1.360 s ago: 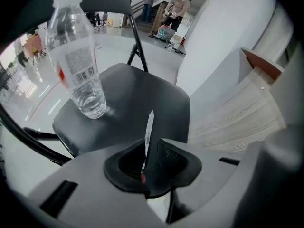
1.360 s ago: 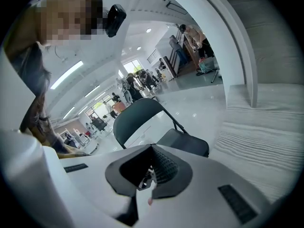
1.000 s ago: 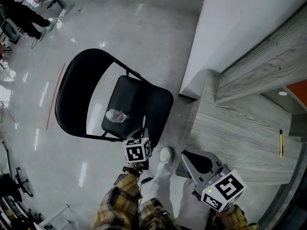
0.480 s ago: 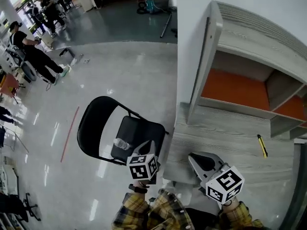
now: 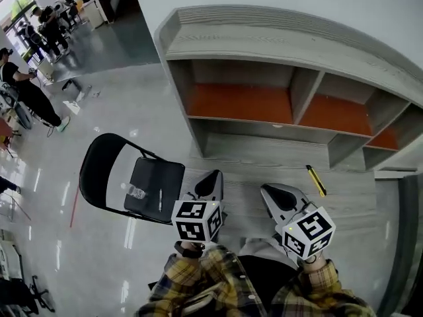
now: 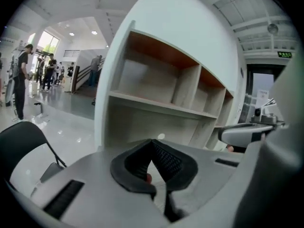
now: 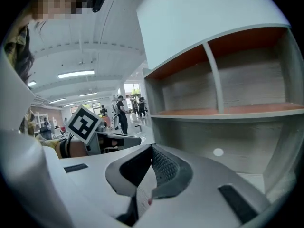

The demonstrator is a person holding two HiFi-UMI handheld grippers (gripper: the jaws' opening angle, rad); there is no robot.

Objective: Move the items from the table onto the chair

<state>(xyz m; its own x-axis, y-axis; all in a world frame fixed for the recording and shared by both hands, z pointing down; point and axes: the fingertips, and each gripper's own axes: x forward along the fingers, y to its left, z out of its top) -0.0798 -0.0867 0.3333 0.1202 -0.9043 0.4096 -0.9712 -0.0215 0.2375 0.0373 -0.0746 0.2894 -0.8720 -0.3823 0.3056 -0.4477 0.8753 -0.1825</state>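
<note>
This looks like a large open-plan lab or workshop hall. A polished grey floor (image 5: pixel 139 78) carries a red tape line (image 5: pixel 74 207), and strip lights (image 7: pixel 76 74) hang under a high white ceiling. People (image 5: pixel 26 92) stand in groups by bright windows (image 6: pixel 47 41). Nearby are a wood-grain table (image 5: pixel 264 156), an orange-backed shelf unit (image 5: pixel 241 103) and a black folding chair (image 5: pixel 168 182).

**Tally of what is seen**

One black folding chair (image 5: pixel 168 180) is counted. Two items are seen on its seat: one clear plastic bottle (image 5: pixel 135 191) and one thin, light stick-like item (image 5: pixel 160 200). One yellow-and-black tool (image 5: pixel 316 180) is counted on the single counter (image 5: pixel 357 200). One shelf unit (image 5: pixel 277 38) is seen, and three orange-lined compartments are shown in it. Two grippers are counted, the left gripper (image 5: pixel 213 179) and the right gripper (image 5: pixel 272 193), each with one marker cube. Several people (image 5: pixel 20 84) are made out far off, but their exact number cannot be told.
</note>
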